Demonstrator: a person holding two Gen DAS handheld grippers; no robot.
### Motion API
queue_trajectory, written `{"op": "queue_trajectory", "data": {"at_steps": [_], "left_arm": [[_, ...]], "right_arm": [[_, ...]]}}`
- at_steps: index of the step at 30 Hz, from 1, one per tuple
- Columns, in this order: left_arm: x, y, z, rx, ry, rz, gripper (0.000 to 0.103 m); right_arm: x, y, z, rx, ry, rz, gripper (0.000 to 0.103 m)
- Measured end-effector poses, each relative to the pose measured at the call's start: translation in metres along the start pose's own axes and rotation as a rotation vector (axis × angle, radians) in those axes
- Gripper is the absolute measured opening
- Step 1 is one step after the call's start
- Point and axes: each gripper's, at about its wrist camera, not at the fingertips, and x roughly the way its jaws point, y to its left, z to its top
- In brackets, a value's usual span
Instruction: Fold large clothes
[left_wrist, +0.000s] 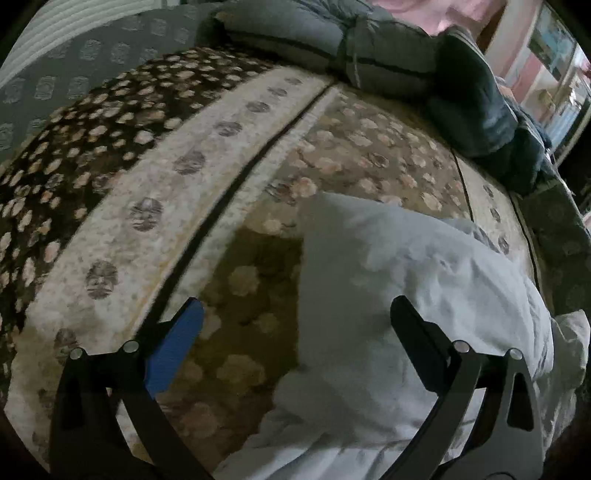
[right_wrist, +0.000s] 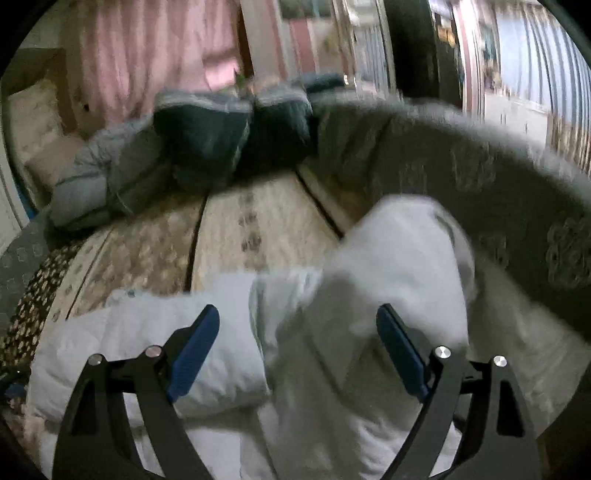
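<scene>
A large white garment (left_wrist: 399, 288) lies crumpled on a patterned bedspread (left_wrist: 155, 206). In the left wrist view it fills the lower right, with one corner pointing up the bed. My left gripper (left_wrist: 295, 310) is open and empty, hovering above the garment's left edge. In the right wrist view the same white garment (right_wrist: 369, 280) is bunched in folds beneath my right gripper (right_wrist: 297, 321), which is open and empty just above it. The view is motion-blurred.
Grey and dark blue folded quilts (left_wrist: 332, 40) and pillows (right_wrist: 199, 140) are stacked at the far end of the bed. A grey patterned blanket (right_wrist: 480, 177) lies along the right side. Pink curtains (right_wrist: 147, 48) hang behind.
</scene>
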Motion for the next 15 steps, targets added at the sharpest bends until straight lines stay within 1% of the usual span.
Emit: {"op": "queue_trajectory", "data": {"at_steps": [1, 2, 3, 4, 5, 6, 7, 8, 9, 10, 11, 12, 13, 15], "left_arm": [[0.003, -0.002, 0.001, -0.001, 0.010, -0.022, 0.100], [0.006, -0.005, 0.001, -0.004, 0.012, -0.030, 0.100], [0.008, -0.007, 0.003, -0.001, 0.007, -0.030, 0.100], [0.008, -0.007, 0.003, 0.007, 0.003, -0.027, 0.100], [0.009, -0.008, 0.003, 0.013, 0.000, -0.020, 0.100], [0.013, -0.011, 0.003, 0.022, 0.002, -0.014, 0.100], [0.016, -0.013, 0.002, 0.026, 0.012, -0.012, 0.100], [0.017, -0.013, 0.001, 0.027, 0.019, -0.011, 0.100], [0.021, -0.015, -0.001, 0.027, 0.027, -0.010, 0.100], [0.024, -0.018, -0.002, 0.028, 0.036, -0.015, 0.100], [0.025, -0.019, -0.002, 0.031, 0.039, -0.018, 0.100], [0.027, -0.023, -0.002, 0.040, 0.038, -0.018, 0.100], [0.024, -0.023, -0.003, 0.047, 0.035, -0.015, 0.100], [0.021, -0.027, -0.003, 0.070, 0.022, -0.001, 0.100]], "right_arm": [[0.002, 0.004, 0.000, -0.028, -0.016, 0.018, 0.088], [0.003, 0.007, 0.000, -0.042, -0.015, 0.037, 0.088], [0.014, 0.011, -0.003, -0.056, 0.026, 0.094, 0.088], [0.031, 0.013, -0.009, -0.053, 0.115, 0.159, 0.088], [0.045, 0.015, -0.016, -0.039, 0.179, 0.197, 0.088], [0.056, 0.016, -0.024, -0.039, 0.228, 0.207, 0.088], [0.068, 0.017, -0.034, -0.061, 0.279, 0.193, 0.087], [0.074, 0.019, -0.040, -0.081, 0.296, 0.181, 0.086], [0.078, 0.019, -0.045, -0.096, 0.300, 0.190, 0.085], [0.081, 0.020, -0.048, -0.103, 0.305, 0.224, 0.075], [0.083, 0.020, -0.047, -0.099, 0.313, 0.250, 0.063], [0.084, 0.021, -0.045, -0.094, 0.331, 0.269, 0.032], [0.083, 0.021, -0.042, -0.093, 0.337, 0.266, 0.012], [0.075, 0.021, -0.034, -0.075, 0.321, 0.259, 0.008]]}}
